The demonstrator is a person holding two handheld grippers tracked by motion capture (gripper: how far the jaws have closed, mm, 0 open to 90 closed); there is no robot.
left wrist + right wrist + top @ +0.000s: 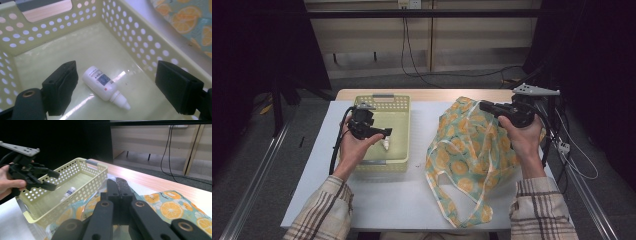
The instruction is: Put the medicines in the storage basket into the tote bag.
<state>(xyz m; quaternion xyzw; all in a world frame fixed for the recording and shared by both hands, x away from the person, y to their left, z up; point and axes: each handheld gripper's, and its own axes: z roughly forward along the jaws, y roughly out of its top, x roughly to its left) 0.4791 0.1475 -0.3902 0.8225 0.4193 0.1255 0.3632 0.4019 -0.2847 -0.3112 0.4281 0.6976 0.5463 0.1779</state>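
Note:
A pale yellow perforated basket (382, 103) sits on the left half of the table. A small white dropper bottle (104, 85) lies on its side on the basket floor, nozzle toward me. My left gripper (120, 87) hangs open just above it, one jaw on each side, touching nothing. To the right lies a fabric bag with an orange-slice print (472, 150), crumpled, its handles trailing toward the near edge. My right gripper (485, 106) is held over the bag's top edge, its jaws shut (117, 185) with nothing seen between them.
The white table (377, 195) has a wooden strip along its far edge. Bare tabletop lies between basket and bag and along the near side. Cables (412, 60) run over the floor behind, and more hang at the table's right side.

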